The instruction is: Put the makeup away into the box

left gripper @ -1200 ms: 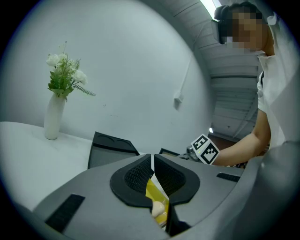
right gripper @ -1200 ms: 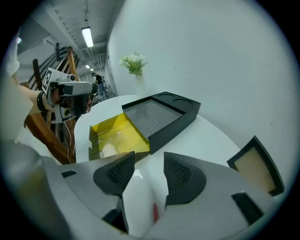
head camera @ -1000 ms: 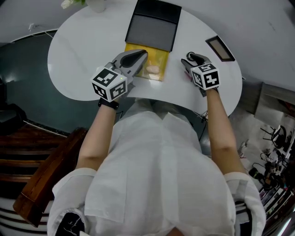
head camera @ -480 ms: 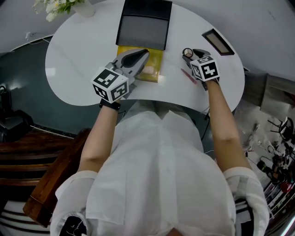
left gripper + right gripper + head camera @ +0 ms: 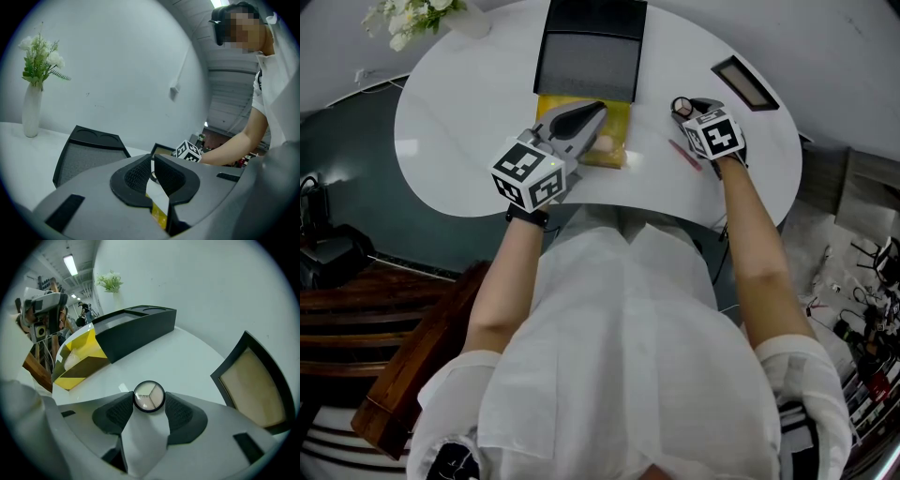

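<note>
A small round compact (image 5: 149, 396) with beige shades lies on the white table (image 5: 469, 103). My right gripper (image 5: 149, 401) has just been opening and now stands open, its fingertips on either side of the compact (image 5: 680, 106). A yellow box (image 5: 623, 117) sits mid-table with a pale item (image 5: 605, 143) inside, and its black lid (image 5: 589, 61) is laid back behind it. My left gripper (image 5: 598, 106) hovers over the box, jaws shut with nothing between them (image 5: 153, 159). The right gripper view shows the yellow box (image 5: 89, 341) at left.
A thin pink pencil (image 5: 684, 153) lies on the table just left of my right gripper. A dark-framed tan panel (image 5: 745, 84) rests at the right. A white vase of flowers (image 5: 412, 14) stands at the far left corner. The table's curved front edge is close to the person.
My right gripper has come down and forward, so the compact now sits between its fingertips. The left gripper stays over the yellow box.
</note>
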The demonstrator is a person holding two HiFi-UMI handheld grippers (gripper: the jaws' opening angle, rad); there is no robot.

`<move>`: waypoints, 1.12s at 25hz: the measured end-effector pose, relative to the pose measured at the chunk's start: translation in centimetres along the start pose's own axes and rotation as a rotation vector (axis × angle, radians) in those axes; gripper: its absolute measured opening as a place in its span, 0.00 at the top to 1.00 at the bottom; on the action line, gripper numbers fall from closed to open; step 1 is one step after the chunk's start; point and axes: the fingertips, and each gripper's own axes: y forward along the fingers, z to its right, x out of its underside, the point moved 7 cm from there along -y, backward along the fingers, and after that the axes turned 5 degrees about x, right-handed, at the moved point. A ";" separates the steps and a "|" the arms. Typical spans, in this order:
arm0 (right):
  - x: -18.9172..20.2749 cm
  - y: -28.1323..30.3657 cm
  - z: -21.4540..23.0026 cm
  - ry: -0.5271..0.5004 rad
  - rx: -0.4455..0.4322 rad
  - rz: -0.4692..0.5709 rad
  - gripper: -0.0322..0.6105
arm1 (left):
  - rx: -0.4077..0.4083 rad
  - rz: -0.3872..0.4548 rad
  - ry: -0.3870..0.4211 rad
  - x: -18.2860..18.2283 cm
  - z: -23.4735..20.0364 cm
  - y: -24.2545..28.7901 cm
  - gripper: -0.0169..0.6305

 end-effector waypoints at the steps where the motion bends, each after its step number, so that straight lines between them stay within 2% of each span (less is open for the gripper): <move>1: 0.0 0.0 0.0 -0.006 -0.001 -0.003 0.62 | -0.002 0.000 0.000 0.0 0.0 0.0 0.94; 9: -0.4 -0.5 0.0 -0.018 0.019 -0.001 0.62 | -0.007 0.011 0.002 0.0 -0.2 -0.7 0.94; 15: -1.9 -2.4 -0.4 -0.034 0.035 0.038 0.63 | -0.016 0.030 0.007 -0.2 -0.3 -1.8 0.94; 22: -5.3 -5.9 -1.8 -0.088 0.043 0.112 0.63 | -0.031 0.062 0.017 -0.5 -0.4 -3.6 0.94; 28: -8.6 -8.2 -4.7 -0.161 0.001 0.184 0.63 | -0.060 0.078 0.012 -0.2 -0.7 -5.7 0.94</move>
